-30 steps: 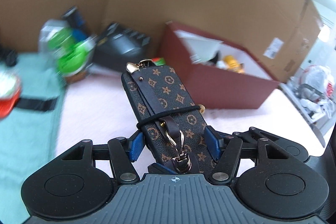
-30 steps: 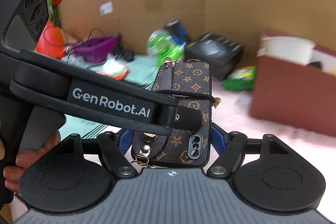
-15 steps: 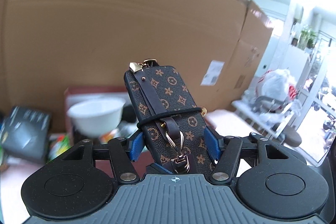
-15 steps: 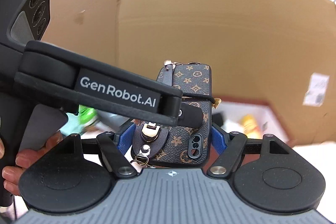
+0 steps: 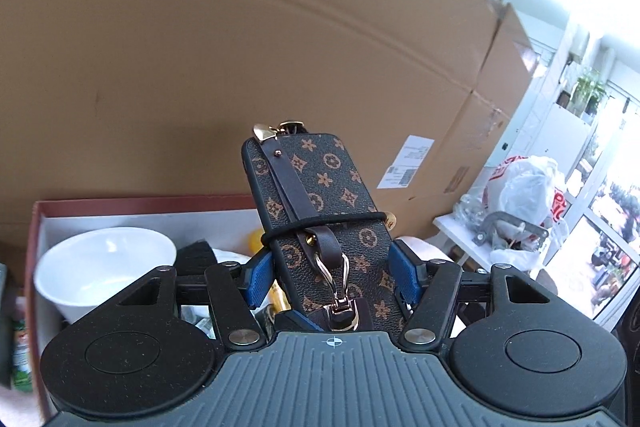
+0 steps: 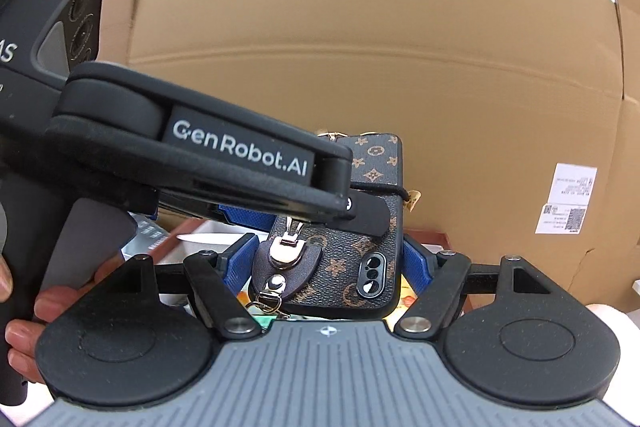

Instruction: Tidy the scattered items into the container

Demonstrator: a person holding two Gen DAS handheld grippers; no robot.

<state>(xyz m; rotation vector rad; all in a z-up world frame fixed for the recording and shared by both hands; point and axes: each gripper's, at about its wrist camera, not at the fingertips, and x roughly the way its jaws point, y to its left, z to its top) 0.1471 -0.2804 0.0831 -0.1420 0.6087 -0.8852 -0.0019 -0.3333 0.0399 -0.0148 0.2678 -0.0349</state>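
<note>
A brown monogram phone case (image 5: pixel 320 211) with a dark strap, an elastic band and metal clips is held in the air by both grippers. My left gripper (image 5: pixel 332 273) is shut on its lower end. My right gripper (image 6: pixel 326 261) is shut on the same case (image 6: pixel 360 247) at its camera-cutout end. The left gripper's body crosses the right wrist view from the left. Below the case lies the red box (image 5: pixel 120 204) with white inside walls, holding a white bowl (image 5: pixel 100 267) and several small items.
A tall cardboard wall (image 5: pixel 240 47) stands right behind the box. A white side table (image 5: pixel 452 227) with plastic bags stands at the right. A green packet (image 5: pixel 20 355) lies outside the box's left wall. The person's hand (image 6: pixel 24 311) holds the left gripper's handle.
Both grippers have carried the phone case from over the cluttered table to above the red box. The views swung up and right; the bowl now sits just below the left gripper.
</note>
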